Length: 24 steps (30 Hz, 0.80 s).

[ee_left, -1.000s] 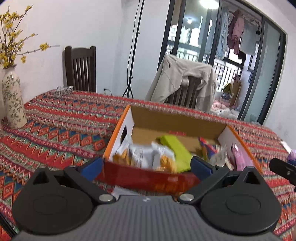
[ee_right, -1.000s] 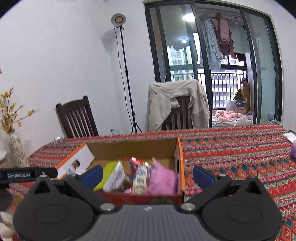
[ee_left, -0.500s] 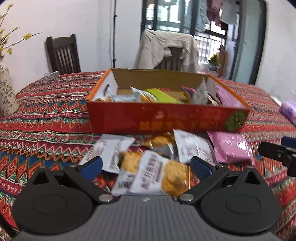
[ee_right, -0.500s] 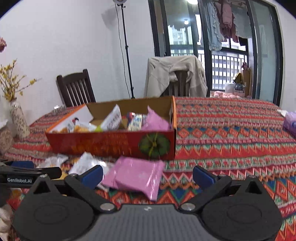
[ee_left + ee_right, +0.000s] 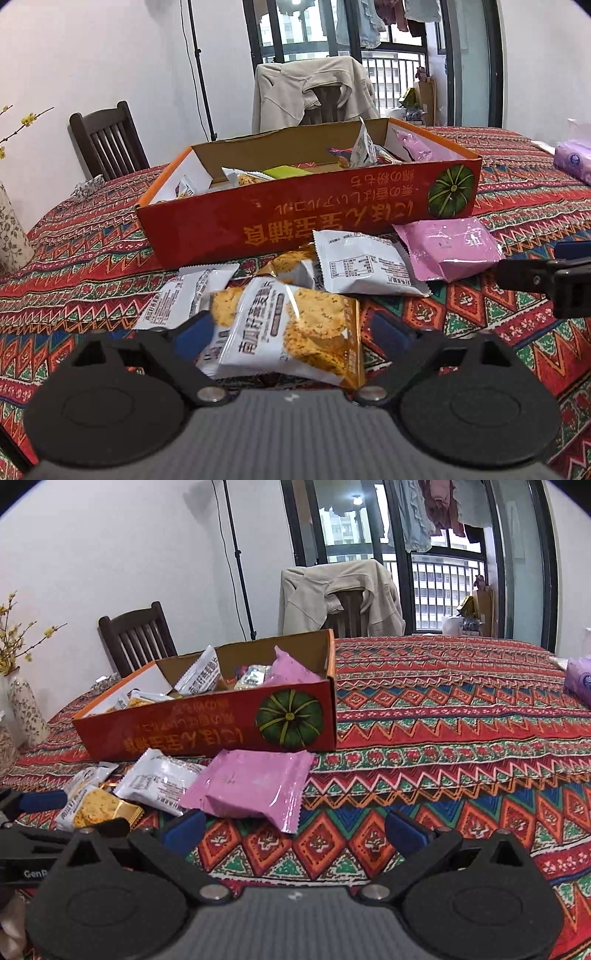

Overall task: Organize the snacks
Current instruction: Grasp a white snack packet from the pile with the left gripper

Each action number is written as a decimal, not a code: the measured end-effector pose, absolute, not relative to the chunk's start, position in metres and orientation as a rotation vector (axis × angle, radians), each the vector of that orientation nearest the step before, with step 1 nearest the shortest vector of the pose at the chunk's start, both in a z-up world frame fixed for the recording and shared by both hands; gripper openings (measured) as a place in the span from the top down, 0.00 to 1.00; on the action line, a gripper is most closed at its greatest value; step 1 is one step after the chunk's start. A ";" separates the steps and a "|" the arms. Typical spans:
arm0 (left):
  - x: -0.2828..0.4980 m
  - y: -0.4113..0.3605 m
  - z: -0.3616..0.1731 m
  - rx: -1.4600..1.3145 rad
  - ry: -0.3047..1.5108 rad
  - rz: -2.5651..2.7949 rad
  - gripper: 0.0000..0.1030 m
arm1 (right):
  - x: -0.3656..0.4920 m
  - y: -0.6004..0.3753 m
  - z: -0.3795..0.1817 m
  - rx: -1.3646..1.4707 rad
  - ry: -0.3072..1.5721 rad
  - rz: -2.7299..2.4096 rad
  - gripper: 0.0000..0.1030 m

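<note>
Table: covered by a red zigzag-patterned cloth, and it carries everything below.
Box: red cardboard with a green pumpkin printed on its front wall; open at the top; white cracker packs, a green pack and a pink pack lie inside.
Loose snacks: a heap just in front of the box.
Pink packet: flat and glossy, at the heap's right end, in front of the box's pumpkin corner.
Cracker packet: white with orange crackers pictured, the nearest of the heap to me.
My left gripper: jaws closing around the cracker packet, pads not yet pressing.
My right gripper: jaws spread wide over bare cloth, just before the pink packet.
</note>
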<state>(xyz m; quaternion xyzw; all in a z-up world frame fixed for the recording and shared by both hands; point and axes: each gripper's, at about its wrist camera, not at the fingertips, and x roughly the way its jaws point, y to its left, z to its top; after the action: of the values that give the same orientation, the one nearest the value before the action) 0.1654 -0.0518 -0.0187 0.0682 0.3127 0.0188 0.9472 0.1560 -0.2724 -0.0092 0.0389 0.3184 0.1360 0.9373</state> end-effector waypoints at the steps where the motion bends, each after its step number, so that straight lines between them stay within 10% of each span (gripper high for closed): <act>1: 0.166 -0.053 -0.021 0.147 0.641 0.040 0.22 | 0.156 -0.272 -0.009 0.077 0.650 0.280 0.00; 12: 0.161 -0.059 -0.023 0.182 0.605 0.050 0.53 | 0.153 -0.269 -0.011 0.076 0.641 0.292 0.00; 24: 0.151 -0.057 -0.015 0.173 0.515 0.078 0.52 | 0.151 -0.270 -0.012 0.084 0.640 0.285 0.00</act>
<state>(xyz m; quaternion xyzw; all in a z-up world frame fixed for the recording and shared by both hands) 0.1508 -0.0568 -0.0153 0.0854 0.2543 0.0383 0.9626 0.1515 -0.2696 -0.0118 0.0414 0.3135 0.1397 0.9383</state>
